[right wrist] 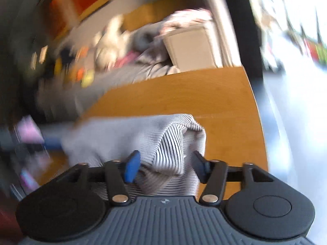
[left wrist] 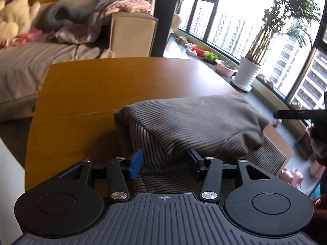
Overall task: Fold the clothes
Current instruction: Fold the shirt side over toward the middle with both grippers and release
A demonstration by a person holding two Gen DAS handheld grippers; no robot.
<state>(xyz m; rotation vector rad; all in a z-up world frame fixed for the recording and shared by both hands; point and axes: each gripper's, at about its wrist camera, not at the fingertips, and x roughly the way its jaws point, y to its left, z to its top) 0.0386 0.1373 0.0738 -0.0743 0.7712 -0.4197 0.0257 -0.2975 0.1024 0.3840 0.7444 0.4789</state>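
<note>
The soft, limp brown-striped knit garment point(left wrist: 190, 122) lies folded on the near wooden table point(left wrist: 92, 94), between the spread jaws of each hand-held gripper point(left wrist: 165, 163) point(right wrist: 163, 166); grasp doubled edges.

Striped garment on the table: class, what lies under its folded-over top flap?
Under the flap of the striped garment lies another layer of the same cloth, spread on the wooden table. Whatever sits deeper inside the fold is covered and cannot be seen.
</note>
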